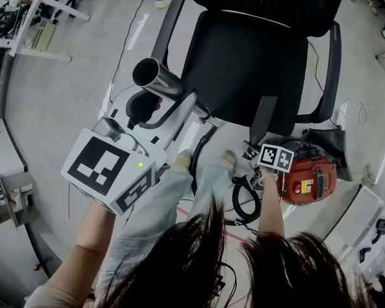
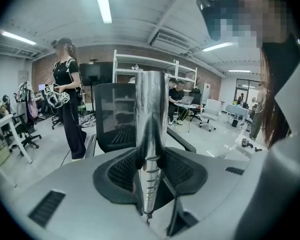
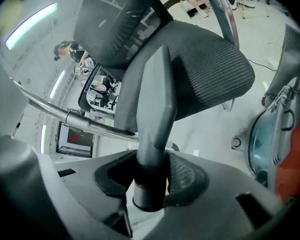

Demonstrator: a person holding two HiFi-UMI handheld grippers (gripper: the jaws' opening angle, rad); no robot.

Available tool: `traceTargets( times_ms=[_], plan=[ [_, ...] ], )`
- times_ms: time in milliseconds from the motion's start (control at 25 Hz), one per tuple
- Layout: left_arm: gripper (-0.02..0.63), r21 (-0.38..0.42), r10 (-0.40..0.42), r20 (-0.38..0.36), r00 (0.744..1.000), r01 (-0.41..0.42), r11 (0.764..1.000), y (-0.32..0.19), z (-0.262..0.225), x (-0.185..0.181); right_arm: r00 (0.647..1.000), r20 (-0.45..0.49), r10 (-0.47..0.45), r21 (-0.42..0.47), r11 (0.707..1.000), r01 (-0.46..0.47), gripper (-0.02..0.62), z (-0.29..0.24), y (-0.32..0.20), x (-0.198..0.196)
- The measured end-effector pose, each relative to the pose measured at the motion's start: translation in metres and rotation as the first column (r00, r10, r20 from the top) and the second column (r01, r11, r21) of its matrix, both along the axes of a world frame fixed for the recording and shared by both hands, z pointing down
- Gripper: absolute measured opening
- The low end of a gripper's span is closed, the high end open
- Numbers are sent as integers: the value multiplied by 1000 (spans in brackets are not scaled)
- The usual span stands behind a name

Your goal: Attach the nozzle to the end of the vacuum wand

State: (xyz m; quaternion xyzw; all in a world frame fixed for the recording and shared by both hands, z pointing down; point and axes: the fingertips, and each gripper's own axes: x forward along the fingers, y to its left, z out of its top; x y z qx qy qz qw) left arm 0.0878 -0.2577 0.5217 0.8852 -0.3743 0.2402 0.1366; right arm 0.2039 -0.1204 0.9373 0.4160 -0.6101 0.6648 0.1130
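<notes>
The vacuum wand [image 1: 159, 81] is a shiny metal tube with its open end up and to the left in the head view. My left gripper [image 1: 146, 111] is shut on it, and the wand [image 2: 151, 114] runs straight out between the left gripper's [image 2: 150, 170] dark pads. The nozzle [image 1: 264, 117] is a dark grey crevice tool with a slanted tip. My right gripper [image 1: 258, 144] is shut on its round base, low at the right, well apart from the wand's end. In the right gripper view the nozzle [image 3: 157, 104] rises from the right gripper [image 3: 151, 176].
A black mesh office chair [image 1: 256, 63] stands just beyond both grippers. The red vacuum canister [image 1: 308, 179] and its coiled black hose [image 1: 244, 203] lie on the floor at the right. A person [image 2: 67, 101] stands further off, with desks and shelving behind.
</notes>
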Motion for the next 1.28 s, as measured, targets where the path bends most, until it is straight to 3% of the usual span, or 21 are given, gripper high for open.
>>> traceTargets(
  times_ms=[560, 1280],
  plan=[
    [153, 38, 62, 17, 998, -63, 997, 14, -6, 0, 989, 5, 147, 90, 985, -146, 176, -58, 11, -3],
    [153, 51, 126, 0, 992, -126, 991, 26, -12, -8, 972, 48, 228, 174, 957, -233, 178, -132, 23, -35]
  ],
)
